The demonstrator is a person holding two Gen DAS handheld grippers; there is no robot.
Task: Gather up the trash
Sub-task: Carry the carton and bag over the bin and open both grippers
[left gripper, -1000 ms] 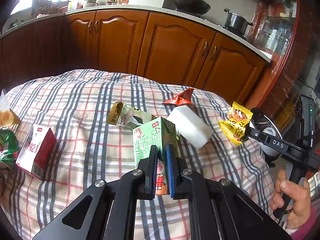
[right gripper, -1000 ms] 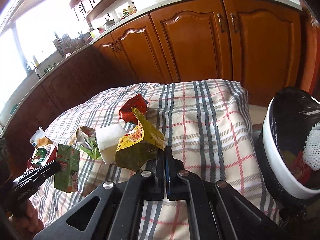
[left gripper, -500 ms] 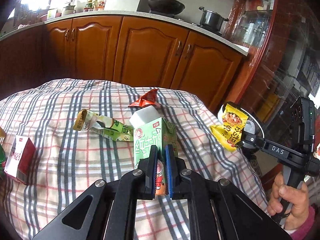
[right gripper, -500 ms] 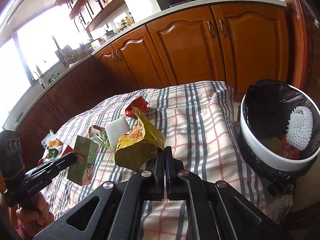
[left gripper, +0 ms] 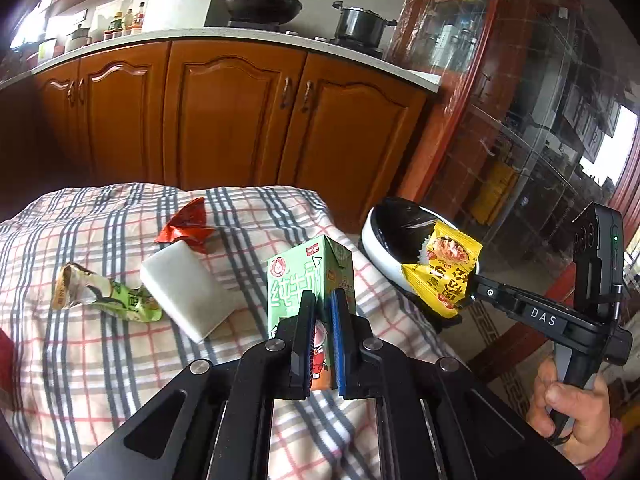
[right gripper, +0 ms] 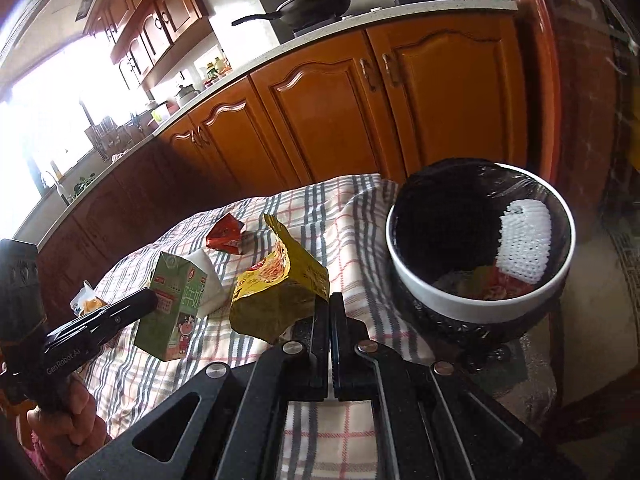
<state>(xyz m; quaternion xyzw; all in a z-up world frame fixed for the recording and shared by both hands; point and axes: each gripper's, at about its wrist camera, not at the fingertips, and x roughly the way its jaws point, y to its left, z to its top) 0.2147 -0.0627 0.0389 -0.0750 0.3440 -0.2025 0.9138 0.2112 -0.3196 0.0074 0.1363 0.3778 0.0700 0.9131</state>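
A: Two tongs, one in each hand, both clamped on rubbish. The left tongs pinch a green milk carton, lifted above the checked tablecloth.

B: And the right?

A: The right tongs grip a crumpled yellow snack wrapper, just beside the white bin with a black liner off the table's edge.

B: What remains on the cloth?

A: A white foam block, a red wrapper touching it, and a green wrapper nearby.
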